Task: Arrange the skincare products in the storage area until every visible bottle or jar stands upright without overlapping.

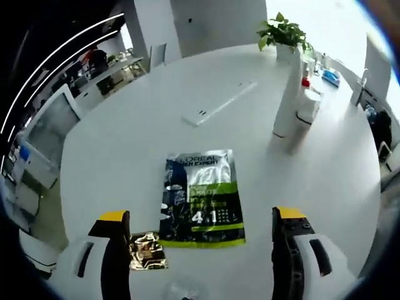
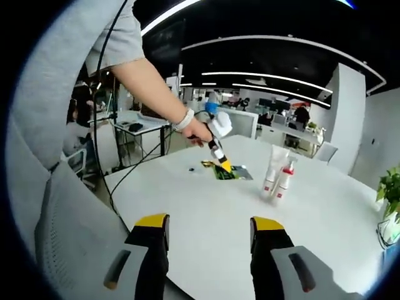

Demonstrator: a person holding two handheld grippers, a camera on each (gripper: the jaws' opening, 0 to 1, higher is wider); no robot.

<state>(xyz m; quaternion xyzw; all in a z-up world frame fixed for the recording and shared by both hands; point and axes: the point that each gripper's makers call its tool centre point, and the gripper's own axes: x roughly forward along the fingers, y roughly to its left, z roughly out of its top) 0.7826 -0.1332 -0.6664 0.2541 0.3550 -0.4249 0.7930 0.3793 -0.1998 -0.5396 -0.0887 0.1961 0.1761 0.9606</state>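
Observation:
A tall white tube (image 1: 288, 94) stands upright at the table's far right, with a shorter white bottle with a red top (image 1: 308, 100) right beside it. A dark and green sachet pack (image 1: 201, 187) lies flat between the jaws of my open left gripper (image 1: 201, 215), and a small gold sachet (image 1: 148, 250) lies by the left jaw. In the right gripper view a hand holds the left gripper (image 2: 222, 162) over the green pack (image 2: 230, 174). The tube (image 2: 271, 167) and red-topped bottle (image 2: 284, 178) stand further right. My right gripper (image 2: 209, 224) is open over bare table.
The round white table (image 1: 125, 162) has a long white strip (image 1: 219, 103) in its middle and a potted plant (image 1: 284, 34) at the far edge. A blue item (image 1: 331, 76) lies beyond the bottles. A person's grey sleeve (image 2: 75, 94) fills the left side.

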